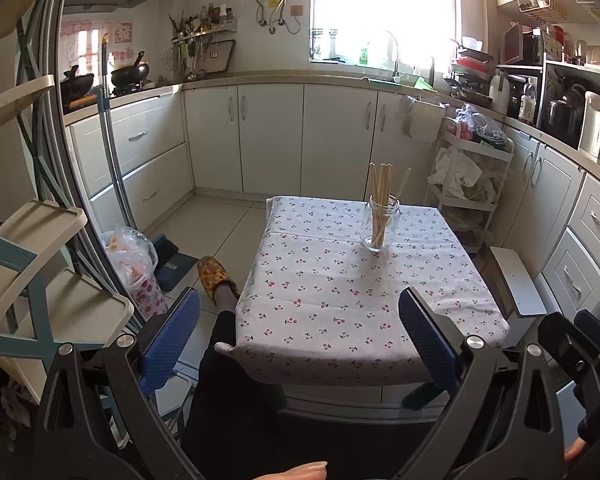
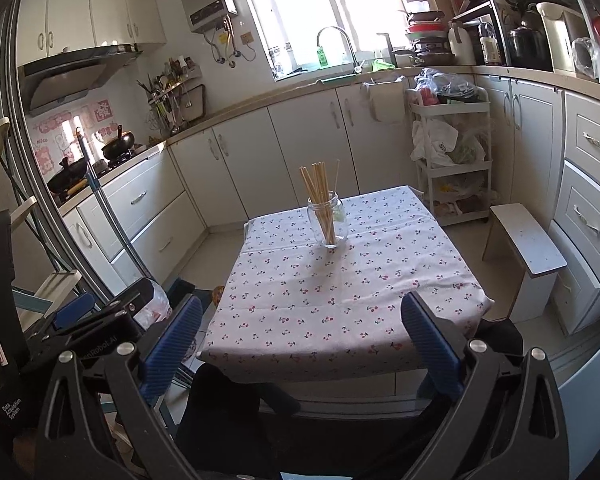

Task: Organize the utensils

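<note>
A clear glass jar [image 1: 381, 225] [image 2: 327, 219] stands upright toward the far side of a small table covered with a cherry-print cloth [image 1: 340, 300] [image 2: 320, 304]. Several wooden chopsticks [image 1: 381, 188] [image 2: 318, 190] stand in it, leaning. My left gripper [image 1: 300, 316] hangs open over the table's near edge, nothing between its blue pads. My right gripper [image 2: 302, 320] is open too, held back at the near edge and empty. In the right wrist view the left gripper's body [image 2: 100, 316] shows at the lower left.
A white stool [image 2: 528, 248] stands right of the table, a white cart [image 2: 452, 148] full of bags behind it. Cabinets line the back and right. A bagged bin [image 1: 134, 268] and mop [image 1: 114, 152] are on the left. A person's leg and slipper [image 1: 216, 280] reach beside the table.
</note>
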